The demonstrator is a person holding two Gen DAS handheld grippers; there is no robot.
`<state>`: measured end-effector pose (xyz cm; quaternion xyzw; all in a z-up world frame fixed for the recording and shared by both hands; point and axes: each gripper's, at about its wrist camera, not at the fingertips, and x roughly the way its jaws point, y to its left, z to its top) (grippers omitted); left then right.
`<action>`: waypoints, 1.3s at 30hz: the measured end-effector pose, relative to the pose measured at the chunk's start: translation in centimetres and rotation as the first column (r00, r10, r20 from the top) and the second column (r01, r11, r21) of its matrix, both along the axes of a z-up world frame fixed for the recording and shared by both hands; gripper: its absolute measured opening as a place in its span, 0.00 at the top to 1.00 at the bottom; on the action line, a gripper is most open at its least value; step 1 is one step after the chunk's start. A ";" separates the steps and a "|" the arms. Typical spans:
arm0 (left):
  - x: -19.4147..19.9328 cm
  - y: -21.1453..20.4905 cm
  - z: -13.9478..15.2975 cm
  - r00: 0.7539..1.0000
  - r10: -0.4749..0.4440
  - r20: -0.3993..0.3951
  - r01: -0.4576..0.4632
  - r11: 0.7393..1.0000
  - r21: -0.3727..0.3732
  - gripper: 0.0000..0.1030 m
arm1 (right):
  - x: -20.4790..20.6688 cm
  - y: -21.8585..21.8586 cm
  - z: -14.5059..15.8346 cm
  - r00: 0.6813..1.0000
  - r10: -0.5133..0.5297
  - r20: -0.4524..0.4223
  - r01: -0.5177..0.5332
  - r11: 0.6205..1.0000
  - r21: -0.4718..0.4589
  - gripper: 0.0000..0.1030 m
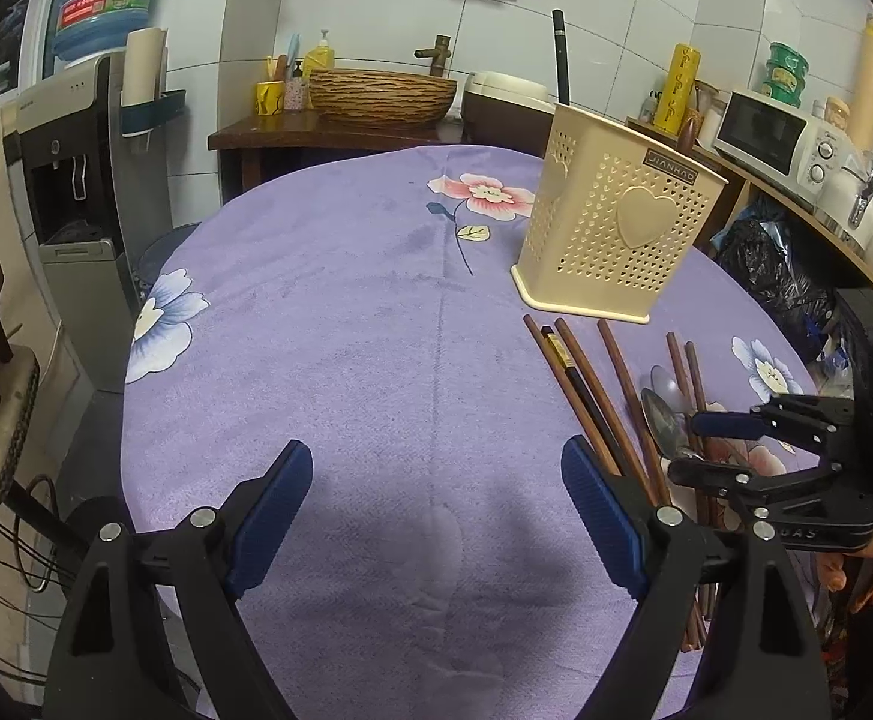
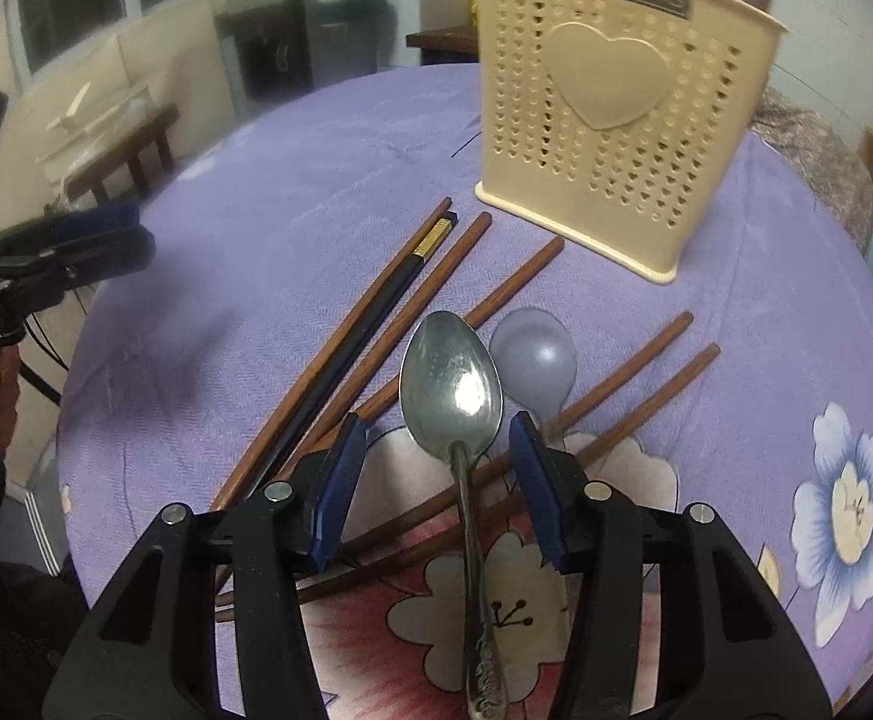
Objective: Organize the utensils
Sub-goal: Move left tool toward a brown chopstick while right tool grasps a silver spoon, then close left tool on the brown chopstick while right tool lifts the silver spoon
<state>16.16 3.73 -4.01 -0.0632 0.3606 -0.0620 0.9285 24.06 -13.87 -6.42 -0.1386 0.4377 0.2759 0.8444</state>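
lilac flowered cloth (image 1: 346, 312) covers the bench. left wrist view: left claw (image 1: 436, 516) hovers over bare cloth, fingers wide apart, nothing between them. cream perforated holder (image 1: 610, 228) stands upright at far right, one dark utensil handle sticking out of it. wooden chopsticks (image 1: 610, 396) lie loose in front of it. right claw (image 1: 700, 450) sits low over them.

right wrist view: right claw (image 2: 436, 480) fingers apart, straddling the metal spoon (image 2: 451, 387), pads not touching it. spoon lies across the chopsticks (image 2: 376, 324), bowl toward the holder (image 2: 616, 120). clear plastic spoon (image 2: 535, 360) just beside it.
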 end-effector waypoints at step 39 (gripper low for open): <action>8.1 -12.4 -1.3 0.922 -0.352 -0.160 0.372 0.920 0.119 0.68 | -5.7 -8.4 7.7 0.889 -0.453 0.073 0.401 0.844 0.356 0.63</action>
